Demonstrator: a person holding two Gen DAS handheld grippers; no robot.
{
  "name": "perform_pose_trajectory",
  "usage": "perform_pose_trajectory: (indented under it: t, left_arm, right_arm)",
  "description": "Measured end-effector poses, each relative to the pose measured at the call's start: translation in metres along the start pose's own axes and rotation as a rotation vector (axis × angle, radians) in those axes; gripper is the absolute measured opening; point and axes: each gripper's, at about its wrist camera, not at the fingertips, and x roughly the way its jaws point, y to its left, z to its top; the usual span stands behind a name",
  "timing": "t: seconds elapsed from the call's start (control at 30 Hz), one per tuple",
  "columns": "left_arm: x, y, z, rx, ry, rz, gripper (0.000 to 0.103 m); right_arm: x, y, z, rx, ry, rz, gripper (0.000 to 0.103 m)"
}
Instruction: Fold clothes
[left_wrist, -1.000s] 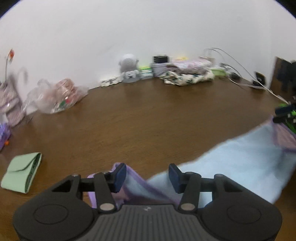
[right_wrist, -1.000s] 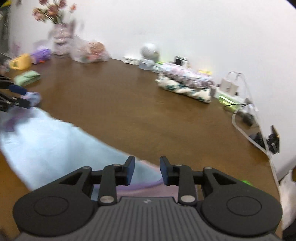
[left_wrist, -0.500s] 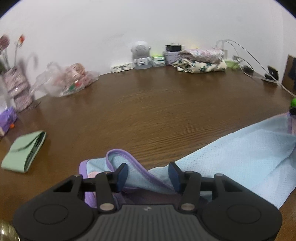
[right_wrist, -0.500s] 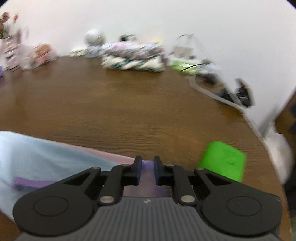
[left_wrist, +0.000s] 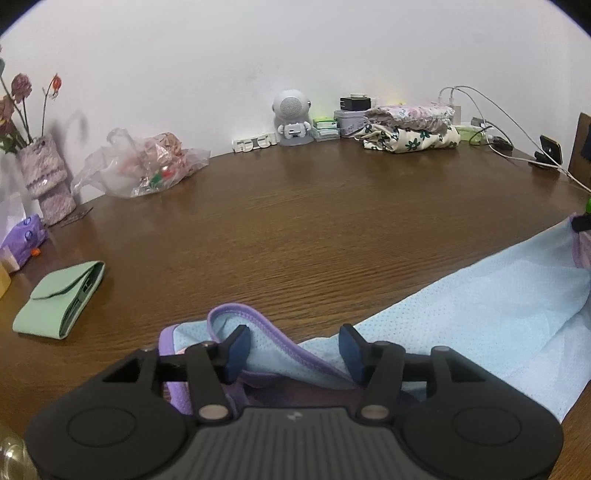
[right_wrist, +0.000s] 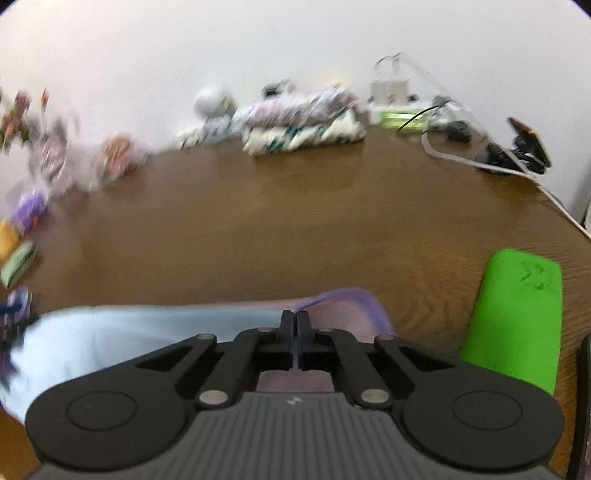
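Note:
A light blue mesh garment with purple trim lies stretched across the near side of the brown table. My left gripper is open, and the garment's looped purple hem lies between its fingers. In the blurred right wrist view the same garment runs off to the left. My right gripper has its fingers pressed together at the garment's purple end, shut on the fabric there.
A folded green pouch lies left of the garment. Along the wall stand a vase, a plastic bag, a small white robot speaker, stacked folded clothes and cables. A bright green object sits right of my right gripper.
My right gripper has shut on the garment's purple end and swung its view back to the left. My left gripper has stayed open and sunk over the hem.

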Motion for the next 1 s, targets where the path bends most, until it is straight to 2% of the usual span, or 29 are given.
perform_pose_trajectory:
  t: [0.13,0.2,0.27,0.3,0.33,0.4,0.43,0.5,0.53,0.6,0.63,0.67,0.73,1.0]
  left_arm:
    - [0.0,0.001,0.0,-0.005,-0.002,-0.003,0.053]
    - [-0.006,0.004,0.003,-0.018,-0.012,-0.005,0.053]
    - [-0.016,0.012,0.008,-0.047,-0.035,-0.004,0.053]
    - [-0.025,0.019,0.013,-0.074,-0.06,0.0,0.053]
    - [-0.033,0.027,0.017,-0.101,-0.085,0.003,0.054]
    - [-0.04,0.042,0.028,-0.138,-0.104,0.051,0.064]
    - [-0.04,0.047,0.033,-0.14,-0.101,0.094,0.071]
    - [-0.028,0.048,0.042,-0.108,-0.063,0.194,0.072]
    - [-0.019,0.048,0.046,-0.097,-0.032,0.202,0.072]
    - [0.003,0.047,0.05,-0.085,0.049,0.172,0.071]
    - [0.015,0.046,0.049,-0.079,0.099,0.159,0.063]
    - [0.021,0.045,0.047,-0.077,0.132,0.146,0.038]
    - [0.028,0.044,0.041,-0.075,0.179,0.119,0.004]
    - [-0.052,0.045,0.017,-0.239,-0.012,0.121,0.002]
  right_arm:
    - [0.013,0.0,0.002,0.004,-0.005,-0.038,0.001]
    - [0.017,0.004,0.002,-0.013,-0.005,-0.066,0.005]
    - [0.011,0.012,0.001,-0.056,-0.018,-0.112,0.02]
    - [0.005,0.014,0.001,-0.065,-0.035,-0.132,0.04]
    - [-0.002,0.017,0.001,-0.083,-0.056,-0.143,0.045]
    - [-0.02,0.027,0.001,-0.132,-0.107,-0.151,0.044]
    - [-0.026,0.032,0.002,-0.149,-0.121,-0.132,0.044]
    - [-0.033,0.047,0.001,-0.178,-0.116,-0.036,0.044]
    - [-0.032,0.057,-0.002,-0.2,-0.105,0.011,0.044]
    - [-0.027,0.079,-0.011,-0.252,-0.079,0.091,0.043]
    - [-0.023,0.089,-0.016,-0.273,-0.066,0.115,0.043]
    - [-0.019,0.097,-0.02,-0.29,-0.052,0.125,0.043]
    - [-0.014,0.106,-0.028,-0.303,-0.029,0.144,0.042]
    - [-0.004,0.114,-0.046,-0.331,0.029,0.153,0.042]
